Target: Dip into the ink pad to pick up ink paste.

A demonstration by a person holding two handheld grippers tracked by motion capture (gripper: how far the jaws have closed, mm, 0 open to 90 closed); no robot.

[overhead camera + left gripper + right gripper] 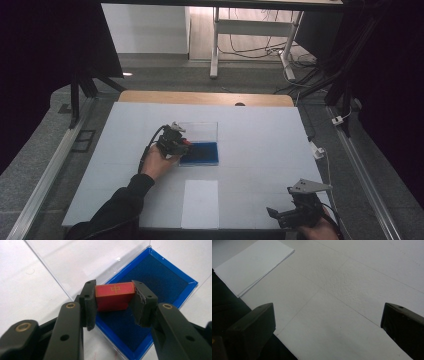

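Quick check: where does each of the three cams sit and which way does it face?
High view: above the person's side, facing forward and down on the table; forearms, left gripper, right gripper.
Left gripper view: along its jaws, clamping a red block over the blue tray.
Right gripper view: along open jaws, at bare table and paper sheet.
Shared: tray in high and left views; sheet in high and right.

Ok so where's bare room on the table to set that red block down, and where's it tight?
Free: the white table right of the blue-lined clear case, and the stretch between the paper stack and the right gripper. Crowded: around the case, where the left gripper holds the red block over the blue lining.
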